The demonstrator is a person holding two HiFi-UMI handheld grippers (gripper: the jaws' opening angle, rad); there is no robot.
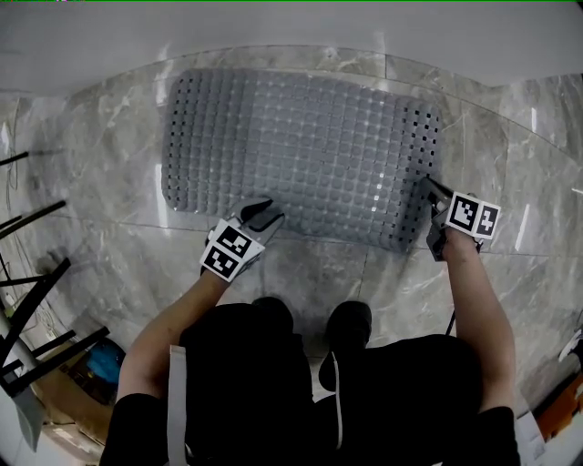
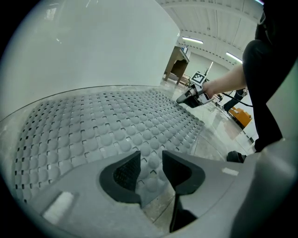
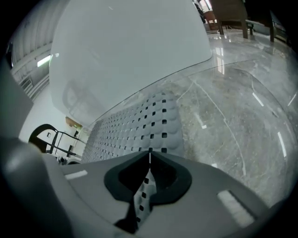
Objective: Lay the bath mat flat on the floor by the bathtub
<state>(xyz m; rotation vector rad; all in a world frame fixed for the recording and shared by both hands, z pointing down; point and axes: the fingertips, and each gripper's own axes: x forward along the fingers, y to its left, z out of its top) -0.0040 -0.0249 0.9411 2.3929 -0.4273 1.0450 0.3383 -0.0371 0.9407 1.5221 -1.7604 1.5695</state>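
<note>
A grey bath mat [image 1: 291, 146] with bumps and square holes lies spread on the marble floor beside the white bathtub [image 1: 273, 27]. My left gripper [image 1: 264, 215] stands open at the mat's near edge. In the left gripper view its jaws [image 2: 151, 169] are apart over the mat [image 2: 102, 125] edge and do not press on it. My right gripper [image 1: 432, 191] is at the mat's right near corner. In the right gripper view it [image 3: 149, 159] is shut on a pinched fold of the mat [image 3: 139, 125], which stands up between the pads.
The tub wall [image 2: 93, 46] runs along the mat's far side. A black metal rack [image 1: 36, 300] stands at the left with a blue object [image 1: 105, 359] near it. The person's black shoes [image 1: 351, 323] are just behind the mat. An orange object [image 1: 560, 410] sits at the lower right.
</note>
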